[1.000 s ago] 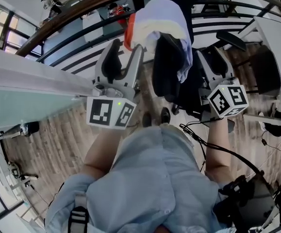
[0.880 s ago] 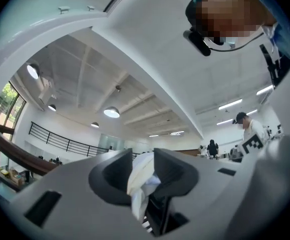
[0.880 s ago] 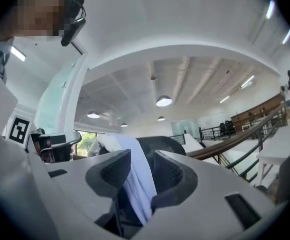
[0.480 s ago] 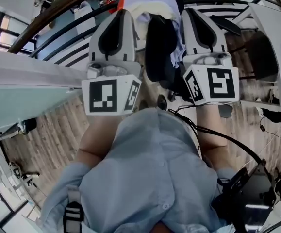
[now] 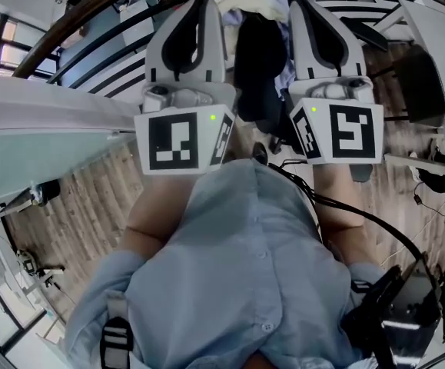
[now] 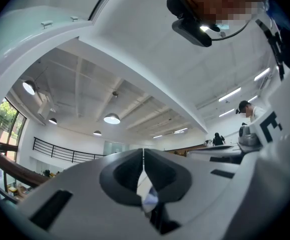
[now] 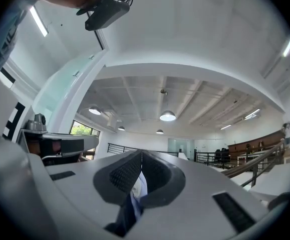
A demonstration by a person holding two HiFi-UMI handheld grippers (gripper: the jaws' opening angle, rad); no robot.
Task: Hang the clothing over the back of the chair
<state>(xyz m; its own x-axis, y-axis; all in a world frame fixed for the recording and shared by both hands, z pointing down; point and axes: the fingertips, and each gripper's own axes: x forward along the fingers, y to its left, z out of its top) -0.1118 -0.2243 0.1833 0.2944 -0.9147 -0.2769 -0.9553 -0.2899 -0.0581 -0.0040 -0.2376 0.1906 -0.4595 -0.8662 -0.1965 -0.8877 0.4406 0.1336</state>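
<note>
In the head view the clothing [image 5: 247, 0], white and lavender with a dark part [image 5: 257, 68] hanging below, is held up between my two grippers. My left gripper [image 5: 207, 4] pinches its left side and my right gripper [image 5: 303, 8] its right side. A fold of pale cloth [image 6: 148, 196] is nipped behind the closed tips of the left gripper [image 6: 143, 153] in the left gripper view. Between the shut tips of the right gripper [image 7: 141, 155], white and dark blue cloth [image 7: 133, 196] hangs. Both point a little upward. A black chair's base [image 5: 262, 157] shows under the garment; its back is hidden.
A white ledge with a glass panel [image 5: 45, 121] runs along the left, and a railing with a wooden handrail [image 5: 76, 14] lies beyond it. A white desk [image 5: 437, 44] and a dark seat [image 5: 420, 87] stand at the right. Black cables [image 5: 353, 217] trail from my right arm.
Both grippers have risen and closed on the clothing, one at each side. The garment has gone up with them toward the top of the head view.
</note>
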